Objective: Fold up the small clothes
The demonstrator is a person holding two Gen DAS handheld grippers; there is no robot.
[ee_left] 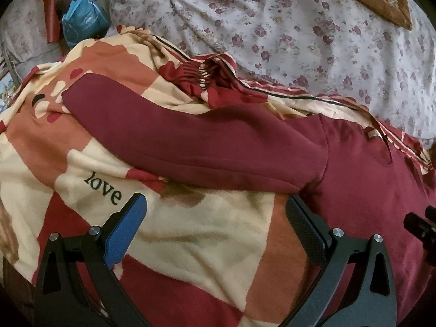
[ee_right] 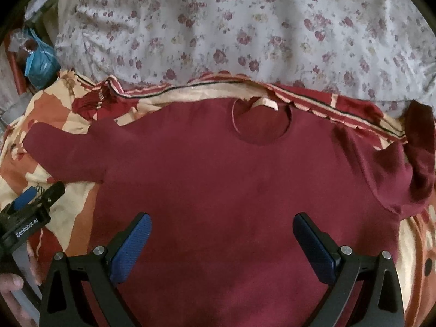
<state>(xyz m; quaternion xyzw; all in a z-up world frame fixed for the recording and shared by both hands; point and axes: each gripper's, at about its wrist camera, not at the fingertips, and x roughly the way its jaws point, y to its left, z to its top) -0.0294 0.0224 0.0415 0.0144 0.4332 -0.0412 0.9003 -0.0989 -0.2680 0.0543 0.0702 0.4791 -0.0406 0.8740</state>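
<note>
- Right hand-held gripper (ee_right: 222, 241): jaws wide, holding nothing, poised over the lower body of the shirt (ee_right: 231, 179).
- Left hand-held gripper (ee_left: 215, 220): jaws wide, empty, over the blanket (ee_left: 190, 245) just below the shirt's left sleeve (ee_left: 169, 133); its right finger sits by the shirt's side edge.
- Shirt lies flat on the blanket, neck hole (ee_right: 261, 122) at the far side, left sleeve stretched out, right sleeve (ee_right: 417, 158) bunched up.
- Floral sheet (ee_right: 245, 27) lies beyond the collar.
- Bare blanket lies left of the shirt.
</note>
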